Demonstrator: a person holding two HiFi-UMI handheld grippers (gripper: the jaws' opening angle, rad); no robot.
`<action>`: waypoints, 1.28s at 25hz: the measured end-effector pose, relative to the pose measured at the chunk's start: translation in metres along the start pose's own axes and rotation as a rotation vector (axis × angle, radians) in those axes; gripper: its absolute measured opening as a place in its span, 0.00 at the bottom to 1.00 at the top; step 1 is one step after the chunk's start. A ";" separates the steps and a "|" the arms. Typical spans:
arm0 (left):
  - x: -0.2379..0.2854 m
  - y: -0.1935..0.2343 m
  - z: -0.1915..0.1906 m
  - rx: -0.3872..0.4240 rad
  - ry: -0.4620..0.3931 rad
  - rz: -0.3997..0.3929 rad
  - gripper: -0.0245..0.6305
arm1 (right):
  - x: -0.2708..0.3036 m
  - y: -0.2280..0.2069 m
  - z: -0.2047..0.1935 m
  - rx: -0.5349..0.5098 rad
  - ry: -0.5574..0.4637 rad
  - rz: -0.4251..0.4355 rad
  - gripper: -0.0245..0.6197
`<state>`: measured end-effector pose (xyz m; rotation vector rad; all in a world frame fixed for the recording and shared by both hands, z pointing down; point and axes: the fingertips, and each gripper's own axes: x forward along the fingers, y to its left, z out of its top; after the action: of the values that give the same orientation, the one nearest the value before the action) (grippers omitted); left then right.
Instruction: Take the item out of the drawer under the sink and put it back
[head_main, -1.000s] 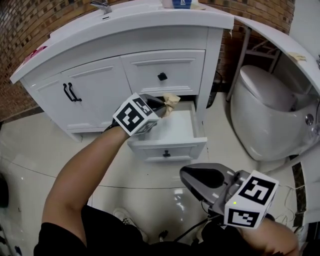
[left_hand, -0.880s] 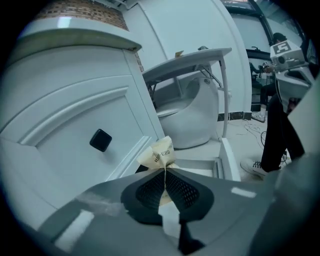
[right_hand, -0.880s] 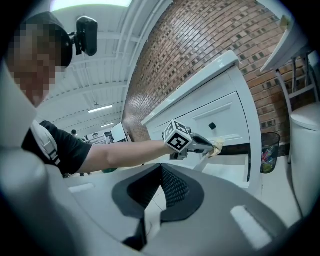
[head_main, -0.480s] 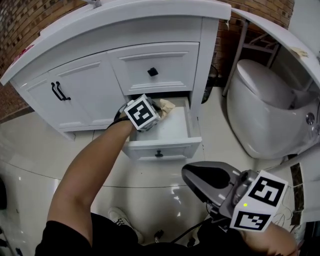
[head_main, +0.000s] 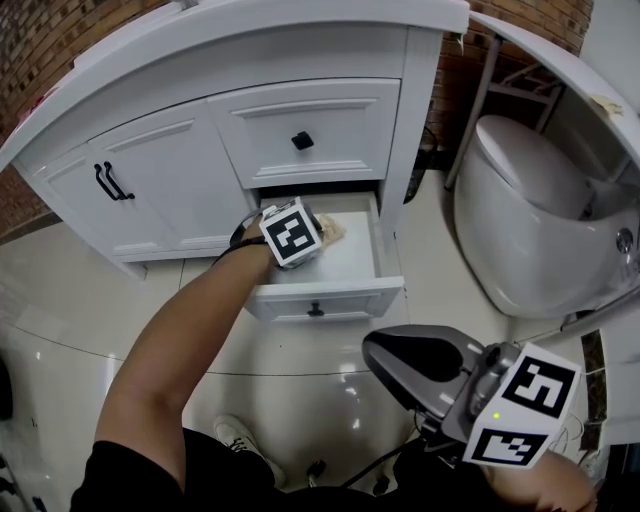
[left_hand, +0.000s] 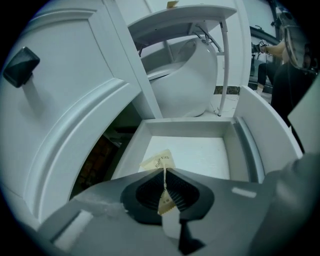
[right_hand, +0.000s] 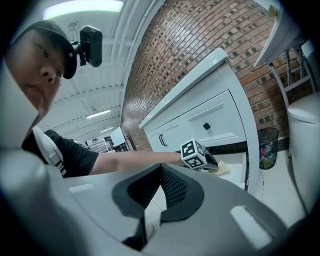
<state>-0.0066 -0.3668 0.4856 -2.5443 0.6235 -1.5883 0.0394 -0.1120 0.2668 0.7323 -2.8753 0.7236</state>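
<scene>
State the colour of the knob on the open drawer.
Black; the knob shows best in the head view.

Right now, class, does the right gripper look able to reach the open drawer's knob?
Probably yes: the right gripper hangs close before the drawer knob, with only bare floor between them.

Bathroom display, set in a larger hall. White vanity cabinet (head_main: 180, 150) with black handles (head_main: 108, 182) enclosed the open drawer (head_main: 330, 300) that the left gripper (left_hand: 164, 172) reached into. White toilet (head_main: 530, 200) stood beyond the right gripper (head_main: 385, 352), to its right, a waste bin (right_hand: 269, 145) beside it. Brown brick-tile wall (head_main: 60, 40) rose behind the cabinet, ahead of both grippers. Glossy pale floor tiles (head_main: 60, 300) lay beneath them. Strip lights (right_hand: 82, 6) ran overhead.
</scene>
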 end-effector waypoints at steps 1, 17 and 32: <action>0.000 0.001 0.000 -0.003 -0.002 0.003 0.07 | 0.000 0.000 0.000 0.000 0.001 -0.001 0.04; -0.074 0.000 0.004 -0.016 -0.100 0.111 0.06 | 0.014 0.015 -0.019 -0.040 0.054 -0.019 0.04; -0.212 -0.046 0.023 -0.266 -0.458 0.159 0.05 | 0.008 0.006 -0.028 -0.052 0.074 -0.065 0.04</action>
<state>-0.0536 -0.2484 0.3090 -2.8152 0.9957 -0.8735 0.0284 -0.0981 0.2910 0.7722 -2.7789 0.6519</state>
